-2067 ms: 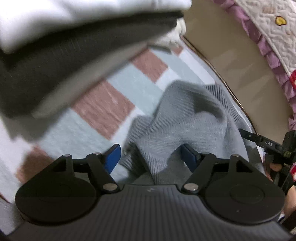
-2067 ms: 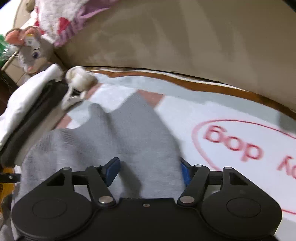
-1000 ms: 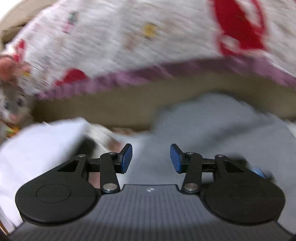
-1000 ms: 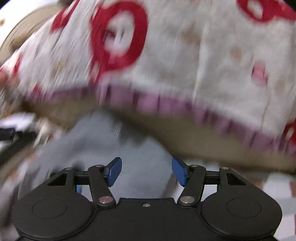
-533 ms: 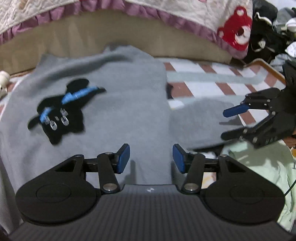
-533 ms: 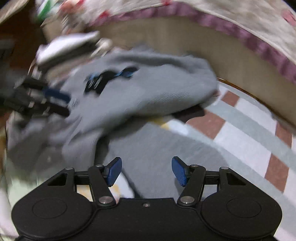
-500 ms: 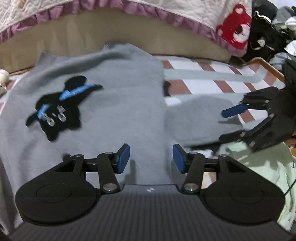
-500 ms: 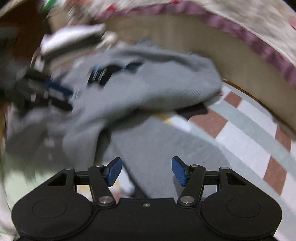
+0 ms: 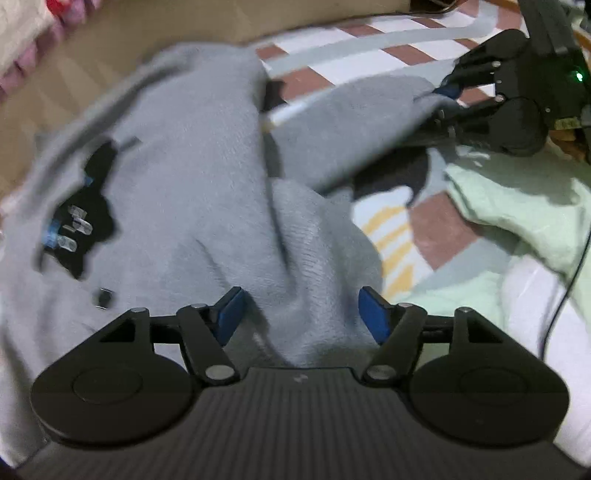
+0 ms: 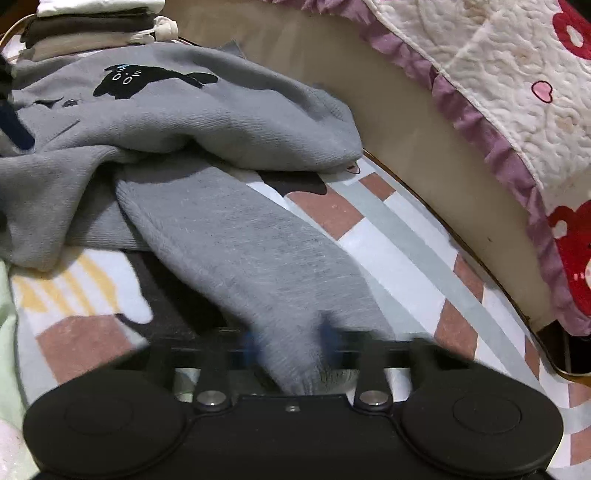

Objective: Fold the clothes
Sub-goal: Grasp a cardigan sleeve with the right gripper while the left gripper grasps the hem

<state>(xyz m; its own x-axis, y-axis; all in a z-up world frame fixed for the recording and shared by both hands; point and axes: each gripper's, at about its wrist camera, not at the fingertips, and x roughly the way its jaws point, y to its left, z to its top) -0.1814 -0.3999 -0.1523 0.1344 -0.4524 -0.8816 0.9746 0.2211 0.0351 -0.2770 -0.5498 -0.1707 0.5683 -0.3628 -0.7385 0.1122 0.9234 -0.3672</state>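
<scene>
A grey sweater (image 9: 177,155) with a black cat print (image 9: 81,218) lies spread on a checked blanket (image 9: 436,229). My left gripper (image 9: 301,314) is open, its blue pads on either side of a fold at the sweater's near edge. My right gripper (image 10: 290,341) is closing on the cuff of the sweater's sleeve (image 10: 236,236), its fingers blurred. It also shows in the left wrist view (image 9: 448,98), pinching the sleeve end. The sweater body (image 10: 177,110) with the cat print (image 10: 147,79) lies behind the sleeve.
A pale green garment (image 9: 517,206) lies right of the sweater. A stack of folded clothes (image 10: 88,26) sits at the far left. A quilted cover with purple frill (image 10: 491,99) and a beige edge (image 10: 406,122) border the blanket.
The sweater was swung up and laid out flat. Since then my right gripper has come down onto the sleeve cuff and closed on it. My left gripper has moved closer and opened wider.
</scene>
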